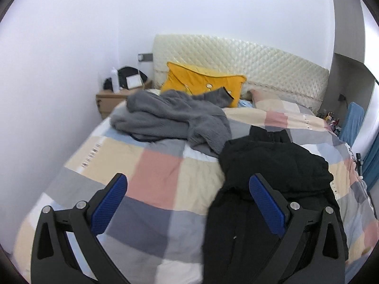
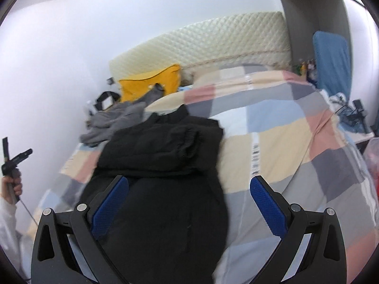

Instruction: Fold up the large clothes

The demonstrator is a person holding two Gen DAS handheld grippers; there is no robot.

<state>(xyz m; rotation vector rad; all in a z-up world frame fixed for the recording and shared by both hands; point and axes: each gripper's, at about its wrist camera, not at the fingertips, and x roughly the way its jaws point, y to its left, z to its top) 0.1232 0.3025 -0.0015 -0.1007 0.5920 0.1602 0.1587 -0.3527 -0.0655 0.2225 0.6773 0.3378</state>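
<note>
- On the bed's near half, right of centre, lies our black garment (image 1: 272, 165): partly doubled over, a thick bunched upper part toward the headboard (image 1: 239, 64) and a longer tail running back toward us and off the near edge.
- Its long axis runs roughly from us toward the headboard, close to in line with both grippers' fingers.
- Our right gripper (image 2: 189, 203) hangs straight above the tail, jaws wide apart, gripping nothing; the cloth fills the gap between the blue pads (image 2: 110, 204).
- Our left gripper (image 1: 188, 203) is also wide open and empty; the garment sits to its right, only the right finger over black cloth, the left over the checked quilt (image 1: 156, 172).
- So we judge the right hand nearer; the left would need to shift right to reach the other edge.
- Beyond, a grey garment (image 1: 170, 118) lies crumpled near the yellow pillow (image 1: 201, 80), just beside the black one's top corner, perhaps touching.
- The frames are blurred, so the hems are hard to tell.
</note>
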